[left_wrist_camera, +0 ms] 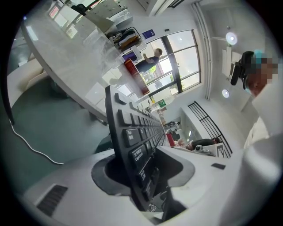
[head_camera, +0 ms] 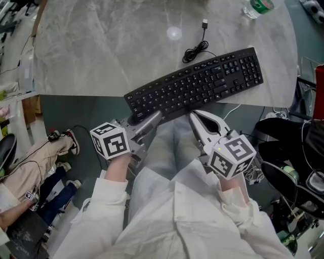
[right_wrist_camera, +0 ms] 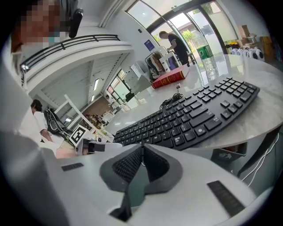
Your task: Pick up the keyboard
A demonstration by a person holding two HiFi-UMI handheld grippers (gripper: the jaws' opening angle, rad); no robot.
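A black keyboard (head_camera: pixel 197 83) lies slantwise on the marble table (head_camera: pixel 101 50), its near edge over the table's rim. My left gripper (head_camera: pixel 147 120) is at the keyboard's near left corner. In the left gripper view that corner (left_wrist_camera: pixel 132 132) fills the gap of the left gripper (left_wrist_camera: pixel 141 176), keys against one pad and underside against the other. My right gripper (head_camera: pixel 194 115) is shut with nothing in it, its tips just short of the keyboard's near edge. In the right gripper view the right gripper (right_wrist_camera: pixel 142 148) has its pads together and the keyboard (right_wrist_camera: pixel 190 119) is ahead.
The keyboard's coiled black cable (head_camera: pixel 197 48) with its USB plug lies behind it. A plastic bottle (head_camera: pixel 258 6) stands at the far right edge. A red book (right_wrist_camera: pixel 170 77) lies farther back. A seated person's legs (head_camera: pixel 30 172) are at left, a black chair (head_camera: pixel 283 136) at right.
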